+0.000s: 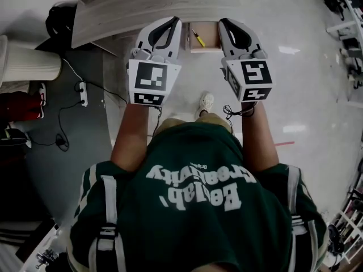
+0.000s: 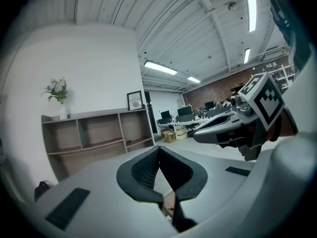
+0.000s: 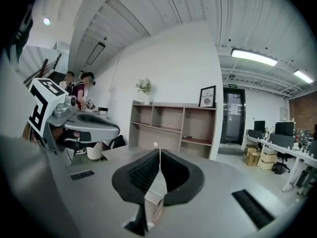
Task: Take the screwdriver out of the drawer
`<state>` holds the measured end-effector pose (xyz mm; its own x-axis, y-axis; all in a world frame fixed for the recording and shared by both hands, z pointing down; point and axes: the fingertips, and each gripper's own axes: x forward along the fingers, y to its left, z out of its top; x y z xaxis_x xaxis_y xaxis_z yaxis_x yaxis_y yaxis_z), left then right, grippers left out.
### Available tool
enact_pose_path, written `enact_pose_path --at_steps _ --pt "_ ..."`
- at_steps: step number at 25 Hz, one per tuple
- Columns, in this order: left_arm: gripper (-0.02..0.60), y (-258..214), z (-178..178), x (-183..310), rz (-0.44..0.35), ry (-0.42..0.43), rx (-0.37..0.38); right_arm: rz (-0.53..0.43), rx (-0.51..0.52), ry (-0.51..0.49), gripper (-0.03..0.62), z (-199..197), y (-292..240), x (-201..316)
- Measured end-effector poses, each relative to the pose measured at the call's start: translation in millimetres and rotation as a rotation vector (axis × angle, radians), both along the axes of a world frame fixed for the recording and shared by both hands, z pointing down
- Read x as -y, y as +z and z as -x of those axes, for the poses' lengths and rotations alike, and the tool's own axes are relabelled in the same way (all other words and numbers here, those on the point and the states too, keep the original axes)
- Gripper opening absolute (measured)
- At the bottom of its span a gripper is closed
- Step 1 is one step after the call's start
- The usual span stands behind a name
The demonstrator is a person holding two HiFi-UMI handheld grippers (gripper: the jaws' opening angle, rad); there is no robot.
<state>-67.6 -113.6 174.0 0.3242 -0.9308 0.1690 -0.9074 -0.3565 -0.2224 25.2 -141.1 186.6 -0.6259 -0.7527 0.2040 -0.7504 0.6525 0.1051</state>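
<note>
Plainly, left gripper [image 1: 174,21] and right gripper [image 1: 224,22] jaws sit clenched, empty; unopened, they'd shove the screwdriver [image 1: 198,37] aside

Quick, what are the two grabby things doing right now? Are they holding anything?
Left gripper: closed, nothing between its jaws.
Right gripper: closed, nothing between its jaws.

"creativity" is being displayed upside down on the green shirt [image 1: 193,208], and "NATURE" is being shown on the framed picture [image 2: 134,100] at the shelf unit's [image 2: 99,133] right end.
</note>
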Motion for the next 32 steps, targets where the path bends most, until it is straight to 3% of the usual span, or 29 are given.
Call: enact_pose_path --at_steps 8,19,32 --pt "0.018 10 -21 40 -0.021 -0.088 0.009 0.025 0.053 -0.094 0.037 -15 17 51" --pt "0.018 24 -53 90 0.013 -0.115 0.028 0.072 0.071 -0.117 0.037 -66 39 99" --pt "0.018 49 -51 143 -0.004 0.139 0.011 0.066 0.088 0.025 0.037 -49 57 116"
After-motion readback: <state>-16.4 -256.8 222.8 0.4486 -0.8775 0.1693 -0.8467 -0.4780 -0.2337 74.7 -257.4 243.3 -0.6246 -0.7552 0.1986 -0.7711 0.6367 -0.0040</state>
